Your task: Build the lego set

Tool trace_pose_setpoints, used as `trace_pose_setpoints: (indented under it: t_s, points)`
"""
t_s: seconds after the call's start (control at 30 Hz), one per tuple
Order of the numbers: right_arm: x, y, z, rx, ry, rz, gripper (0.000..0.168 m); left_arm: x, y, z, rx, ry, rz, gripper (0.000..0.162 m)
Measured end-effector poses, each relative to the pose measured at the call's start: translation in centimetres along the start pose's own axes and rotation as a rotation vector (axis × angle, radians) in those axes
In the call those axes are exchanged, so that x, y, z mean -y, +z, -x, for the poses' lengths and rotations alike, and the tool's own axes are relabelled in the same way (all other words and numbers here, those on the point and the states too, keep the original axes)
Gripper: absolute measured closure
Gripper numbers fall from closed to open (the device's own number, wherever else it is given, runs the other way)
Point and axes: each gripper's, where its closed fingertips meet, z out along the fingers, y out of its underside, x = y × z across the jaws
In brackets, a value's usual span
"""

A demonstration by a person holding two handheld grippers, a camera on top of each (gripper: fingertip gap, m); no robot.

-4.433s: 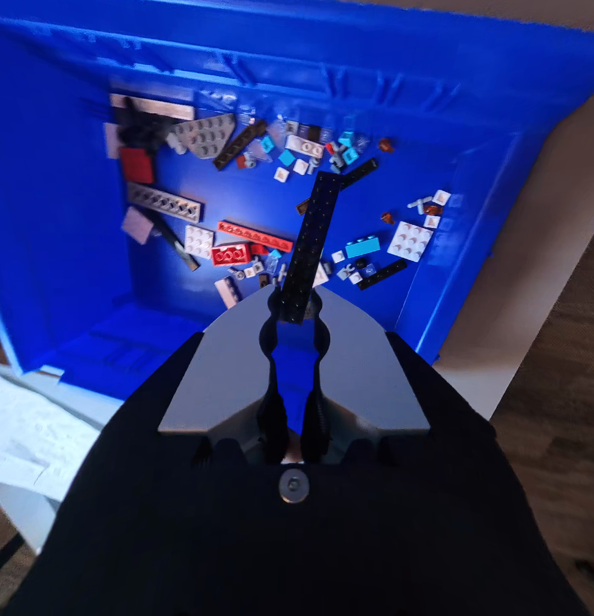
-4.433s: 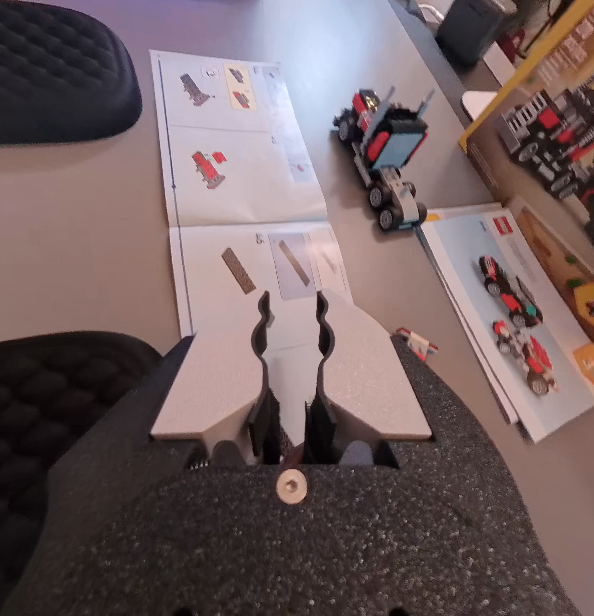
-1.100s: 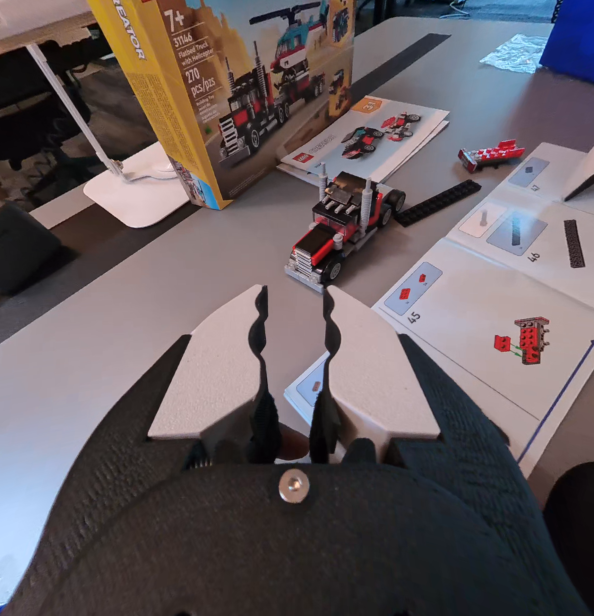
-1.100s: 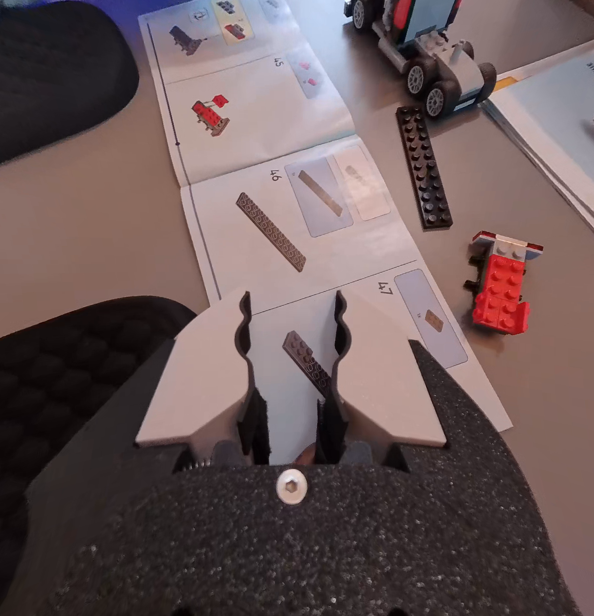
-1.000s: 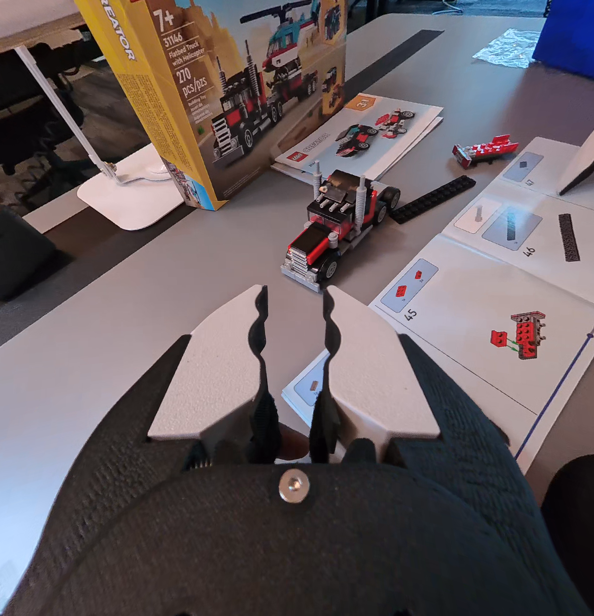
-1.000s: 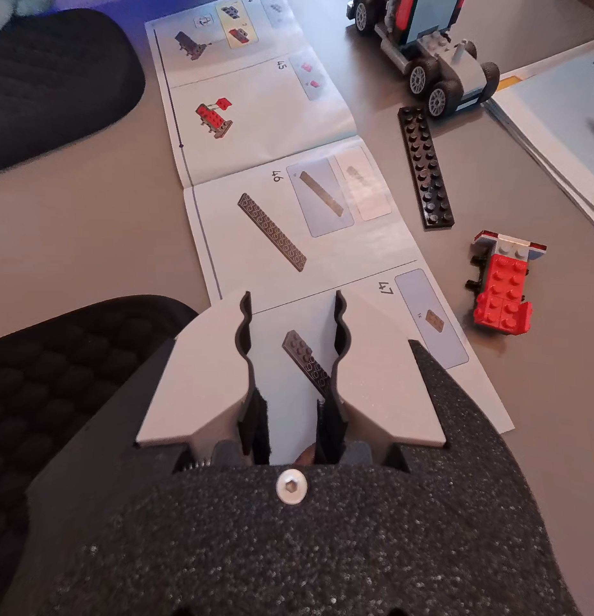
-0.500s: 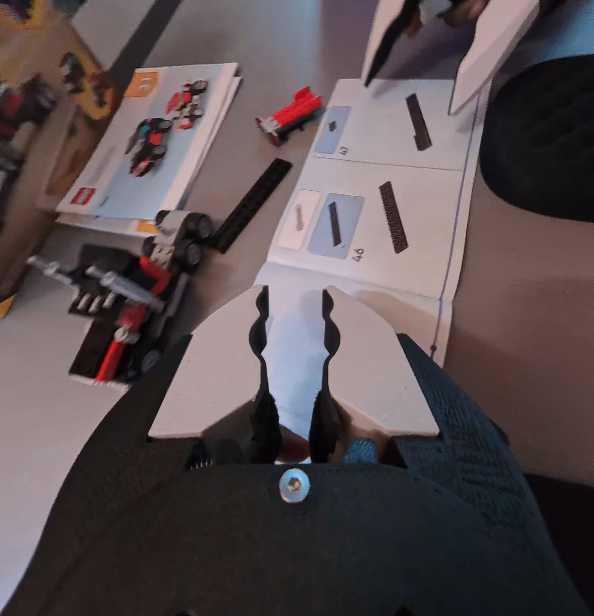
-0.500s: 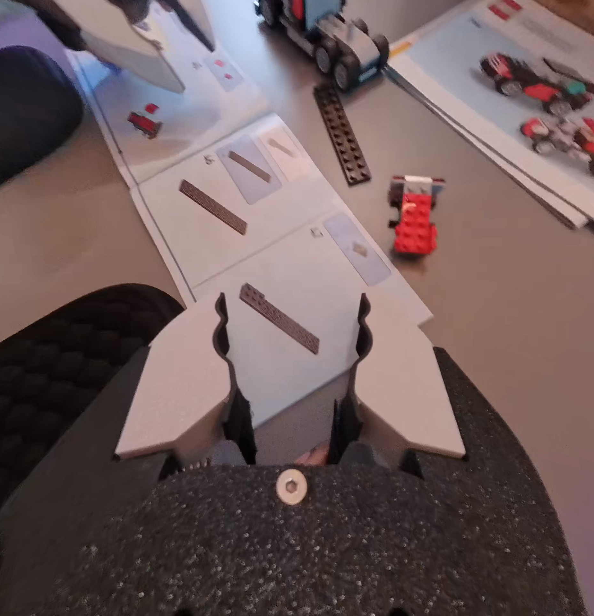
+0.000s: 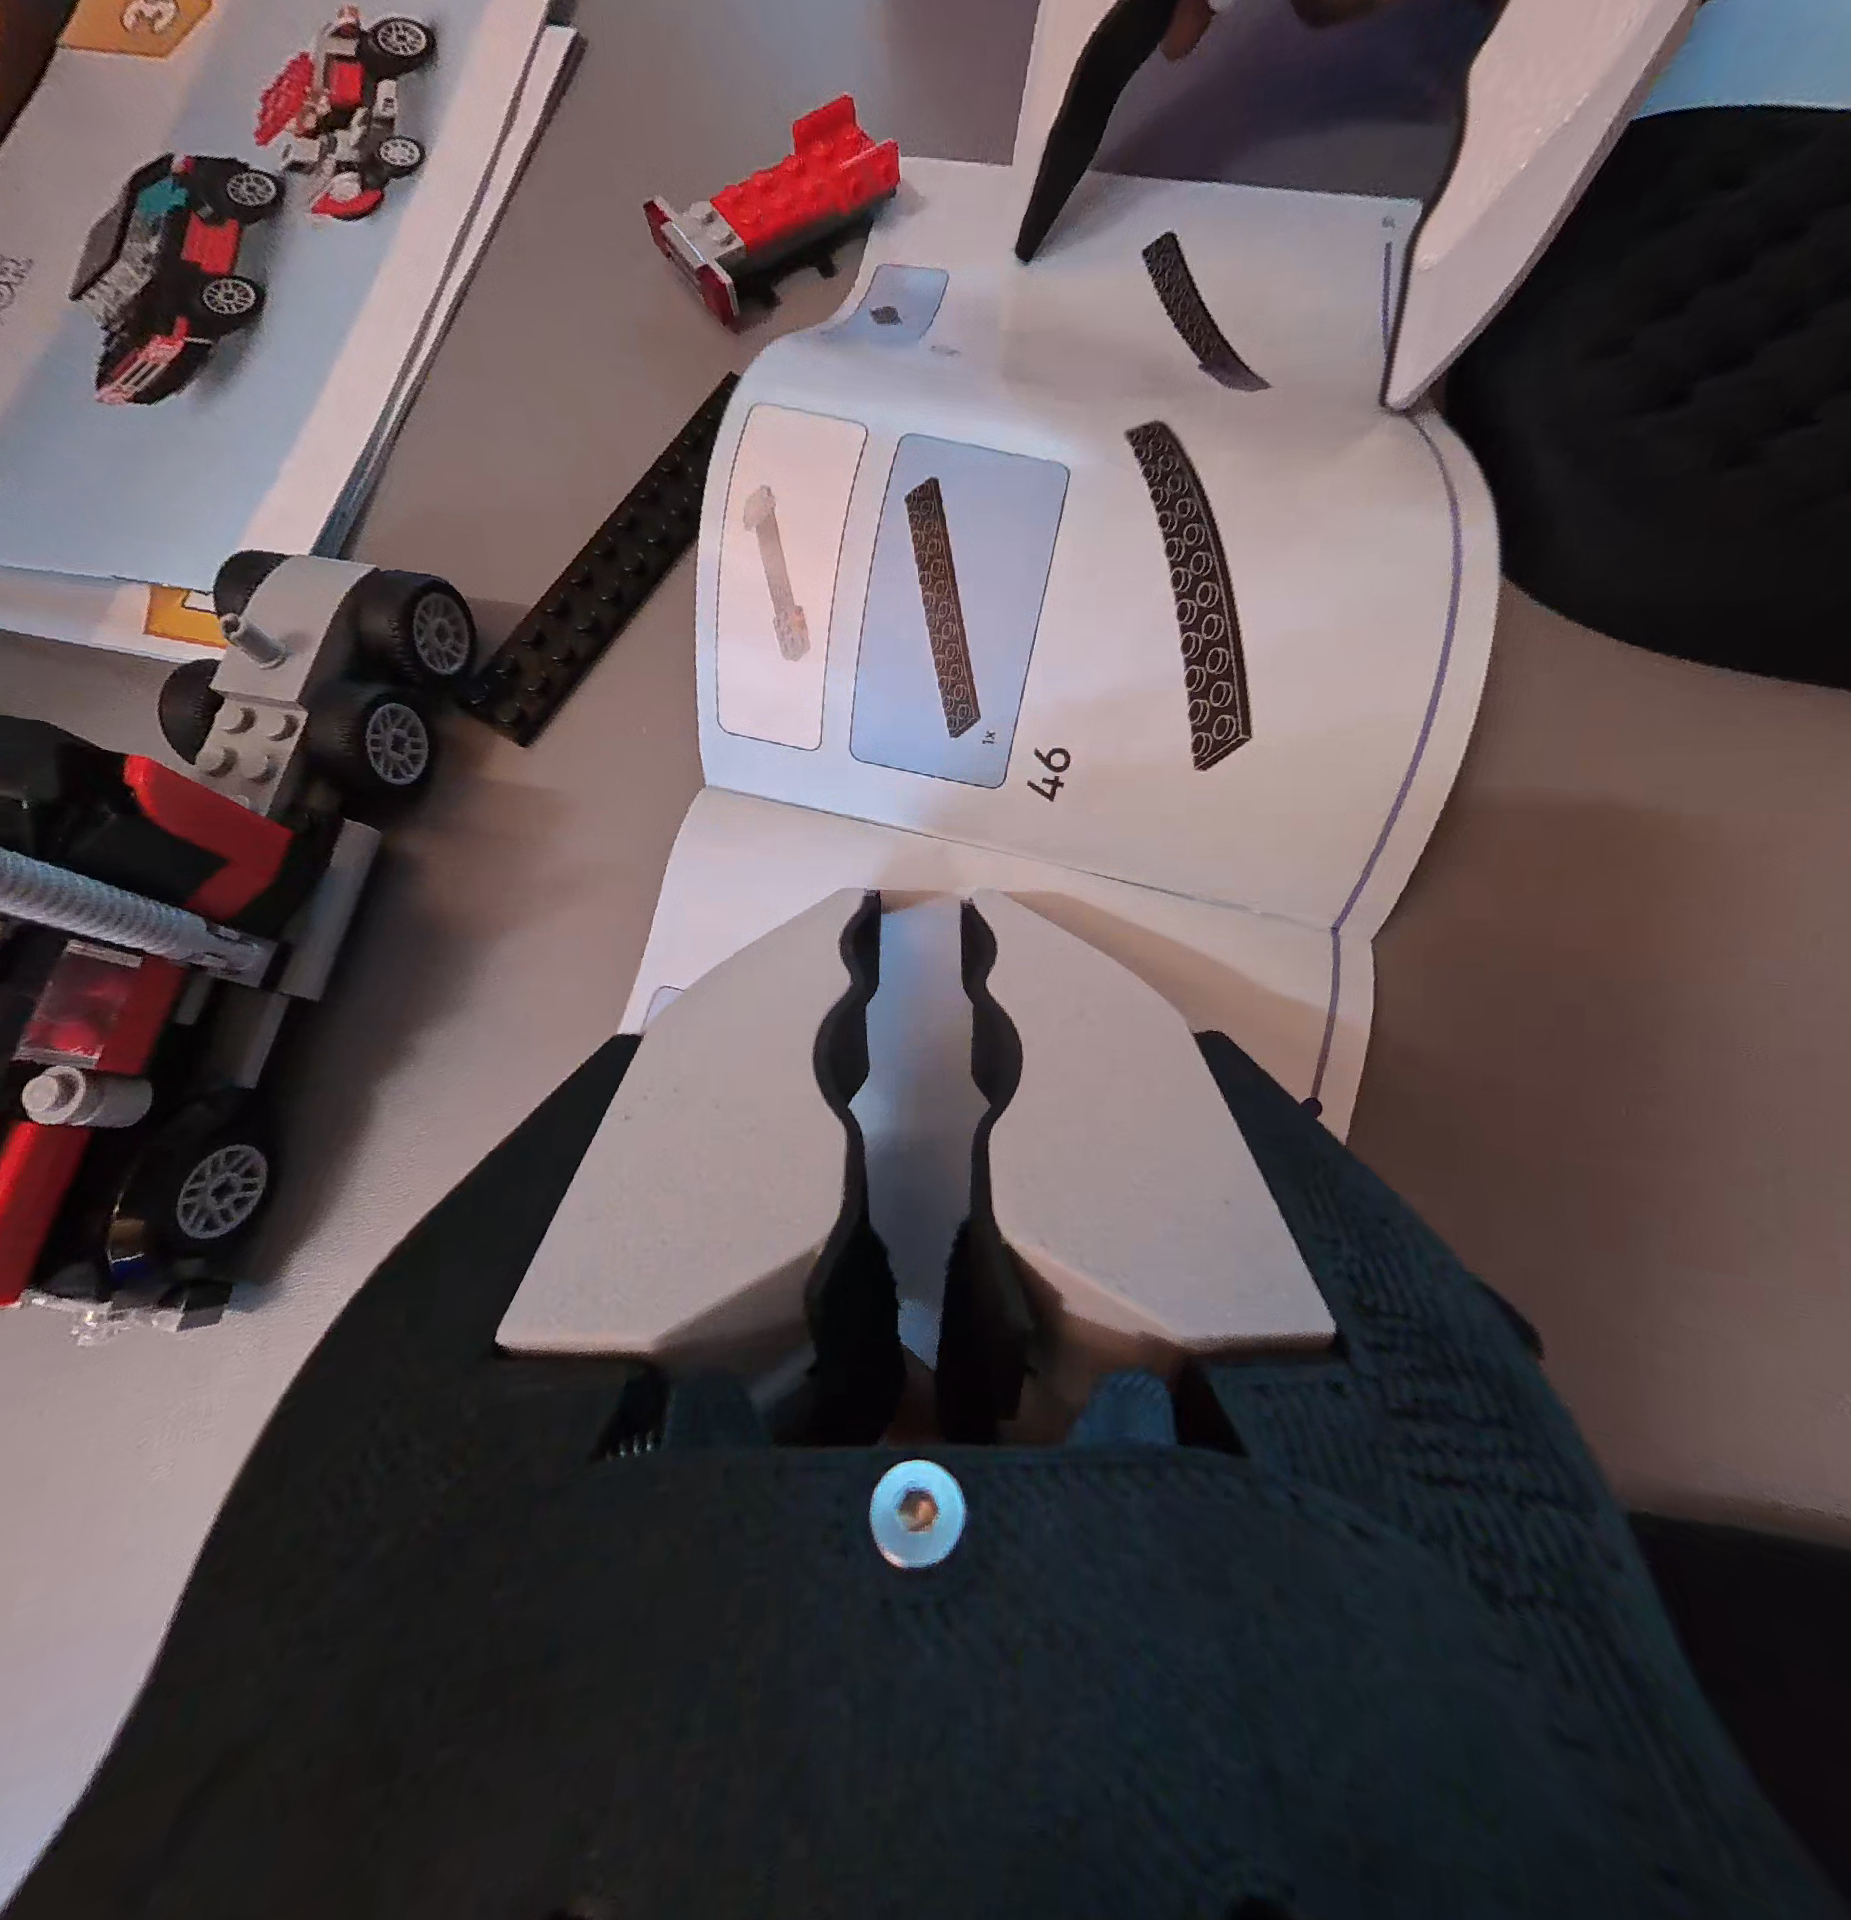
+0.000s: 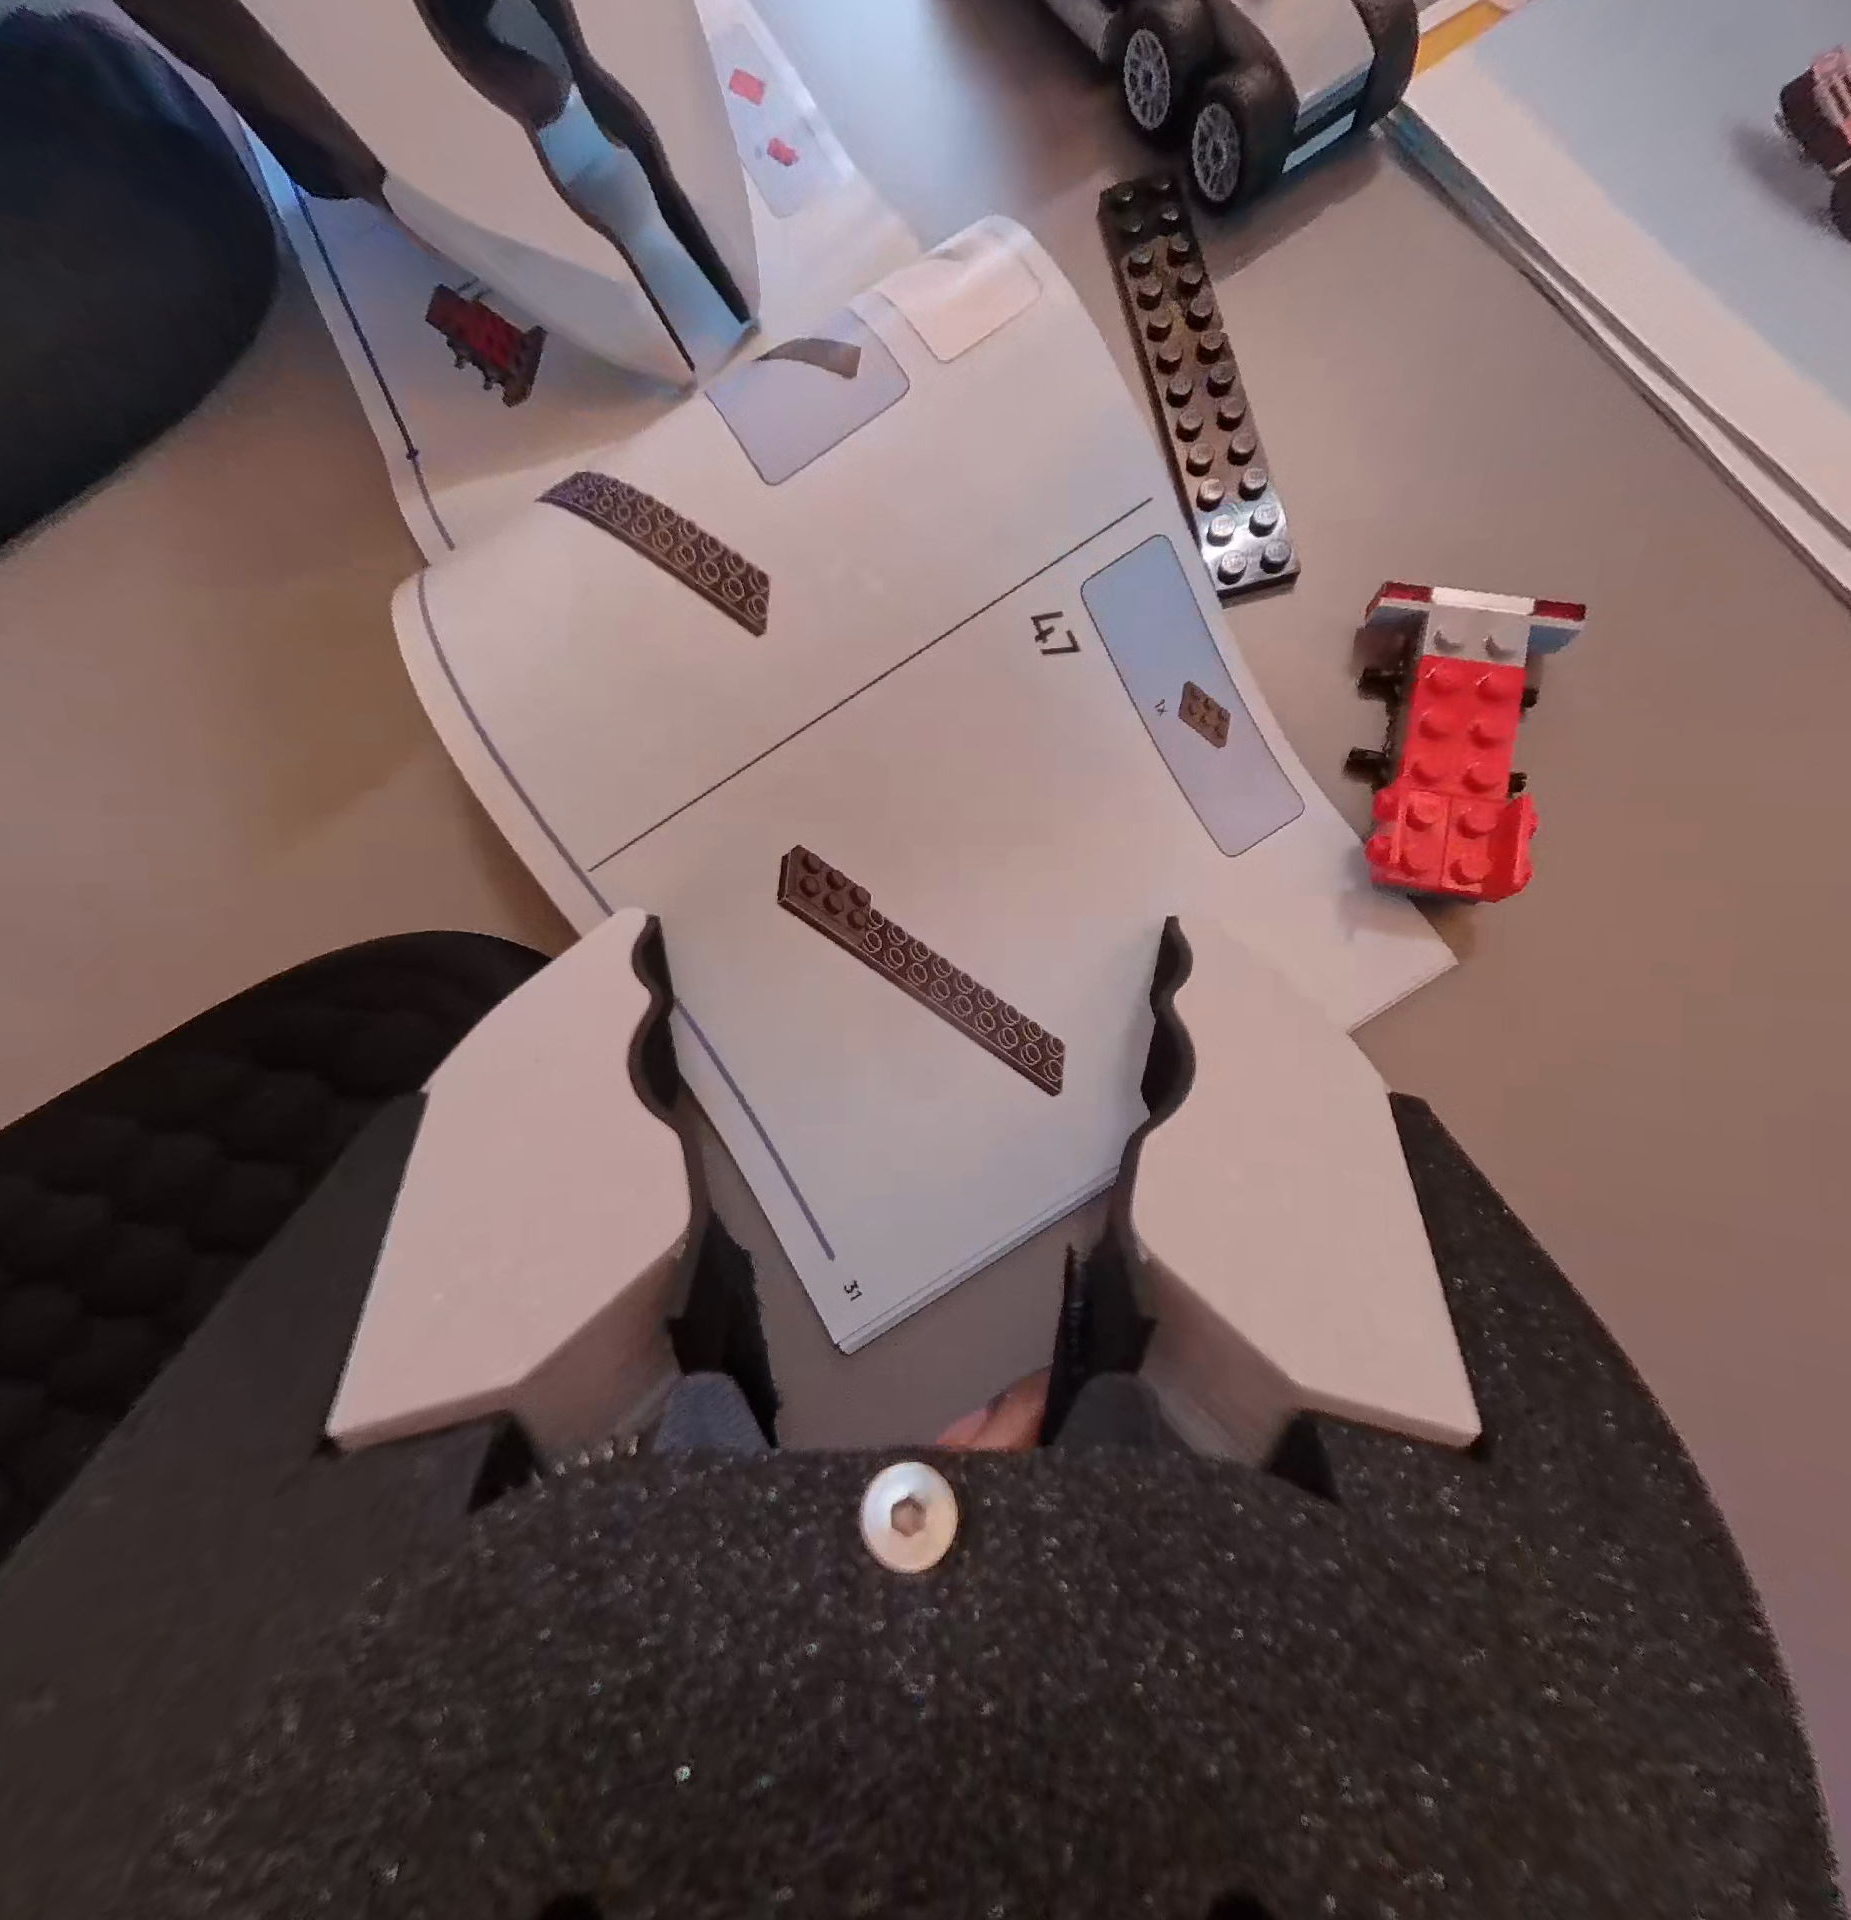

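A: Where's the long black plate (image 10: pixel 1196 390)?

B: Flat on the table (image 10: pixel 173 727), ahead of the right gripper (image 10: pixel 905 961) and off to its right, just beside the edge of the open instruction booklet (image 10: pixel 900 727). Nothing grips it.

A: And the small red build (image 10: pixel 1451 753)?

B: Right of those jaws — near the plate's closer end, clear of the booklet's corner.

A: How do the right jaws stand?

B: Spread wide, empty, over the booklet's near page, whose sheet bows upward.

A: The left gripper (image 9: pixel 916 914)?

B: Its jaws have only a narrow gap and hold nothing; the tips hover at the booklet's fold. From there the plate (image 9: pixel 599 577) lies ahead-left, the truck (image 9: pixel 173 914) further left — its rear wheels almost at the plate's end.

A: Anything else?

B: A second booklet (image 9: pixel 225 260) beyond the truck, and a black cushion (image 9: pixel 1679 395) to the right.
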Motion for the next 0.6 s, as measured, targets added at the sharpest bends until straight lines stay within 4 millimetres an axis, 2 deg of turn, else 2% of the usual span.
trace_pose_setpoints:
  t_s: [0.17,0.4,0.6]
  points:
    - [-0.2,-0.3,-0.1,-0.007,0.016,-0.035,0.081,-0.6,-0.8,0.7,0.028,-0.009,-0.004,0.139]
    - [-0.5,-0.5,-0.6,-0.026,0.010,-0.052,0.091,-1.0,-1.2,1.1,0.031,-0.041,-0.001,0.138]
    - [-0.8,-0.6,-0.3,-0.027,-0.030,-0.051,0.090,-1.1,-1.2,1.0,0.024,-0.045,-0.001,0.137]
